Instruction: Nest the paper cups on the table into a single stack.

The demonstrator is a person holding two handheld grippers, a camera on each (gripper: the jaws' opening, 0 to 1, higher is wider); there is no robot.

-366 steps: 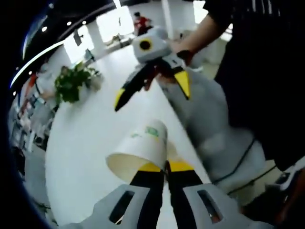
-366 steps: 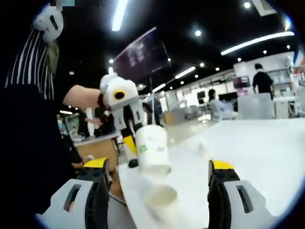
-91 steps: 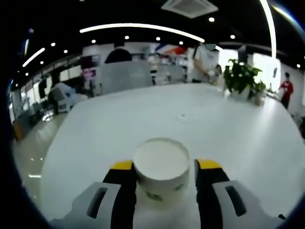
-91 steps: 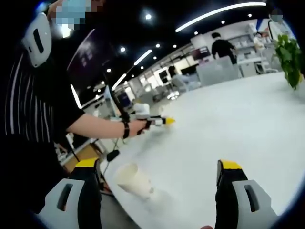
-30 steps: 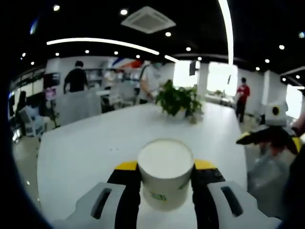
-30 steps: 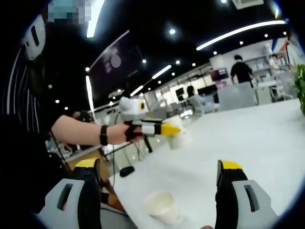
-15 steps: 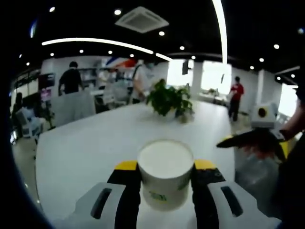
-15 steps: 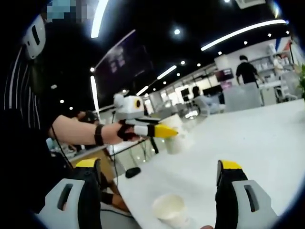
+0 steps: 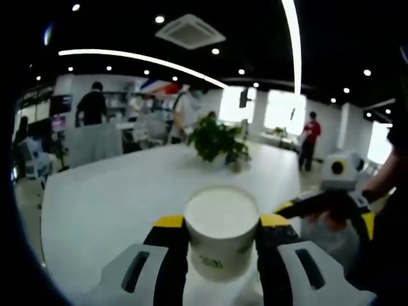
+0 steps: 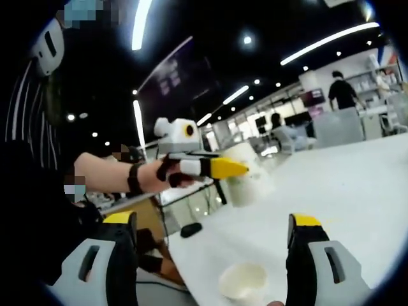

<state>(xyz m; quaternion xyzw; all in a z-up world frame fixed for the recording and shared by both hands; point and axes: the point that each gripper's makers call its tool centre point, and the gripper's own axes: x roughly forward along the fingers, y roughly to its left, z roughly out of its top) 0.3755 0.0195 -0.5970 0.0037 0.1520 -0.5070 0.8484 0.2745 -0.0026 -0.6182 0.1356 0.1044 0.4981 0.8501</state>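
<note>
Cup in hand: my left gripper (image 9: 220, 224) is clamped on an upright paper cup (image 9: 221, 229), lifted above the white table (image 9: 115, 191), a potted plant (image 9: 217, 140) far behind. My right gripper (image 10: 210, 255) has its jaws wide apart, and a second cup (image 10: 243, 282) stands on the table's near edge between them.

White table (image 9: 102, 185) with a potted plant (image 9: 217, 141) and an open paper cup (image 10: 243, 281).
</note>
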